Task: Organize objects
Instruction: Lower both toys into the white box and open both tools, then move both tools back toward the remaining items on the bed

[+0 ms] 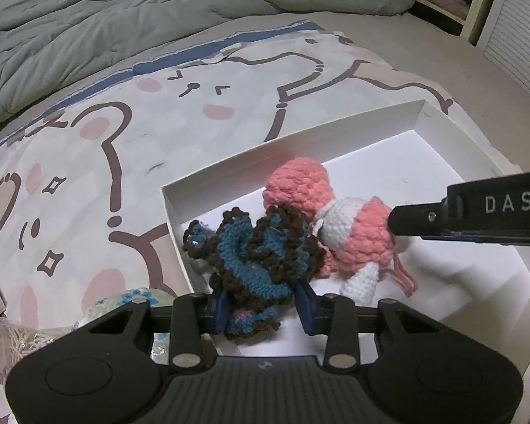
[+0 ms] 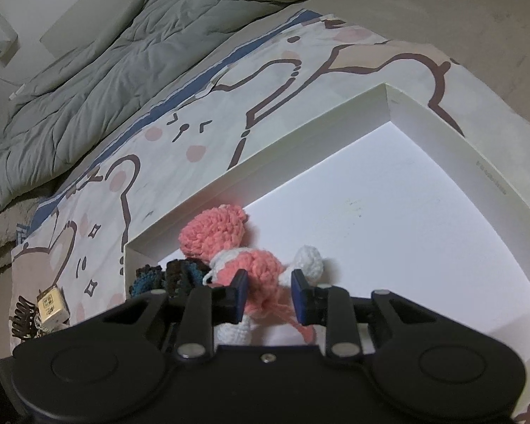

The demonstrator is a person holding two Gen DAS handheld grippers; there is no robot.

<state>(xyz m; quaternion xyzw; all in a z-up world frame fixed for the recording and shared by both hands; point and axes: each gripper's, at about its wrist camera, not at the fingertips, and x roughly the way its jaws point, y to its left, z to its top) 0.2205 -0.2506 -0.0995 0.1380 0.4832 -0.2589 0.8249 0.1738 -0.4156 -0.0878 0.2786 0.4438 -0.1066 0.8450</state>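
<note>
Both toys sit in the white box (image 1: 208, 173): left gripper (image 1: 265, 309) fingers clamp the blue-brown toy (image 1: 254, 247), right gripper (image 2: 269, 296) fingers pinch the pink-white toy (image 2: 261, 265). Next likely releasing them.

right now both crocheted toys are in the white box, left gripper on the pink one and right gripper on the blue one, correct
Not quite: the grips are swapped. The left gripper is shut on the blue and brown toy, seen in the left wrist view; the right gripper clamps the pink and white toy. Both toys are in the white box.
</note>
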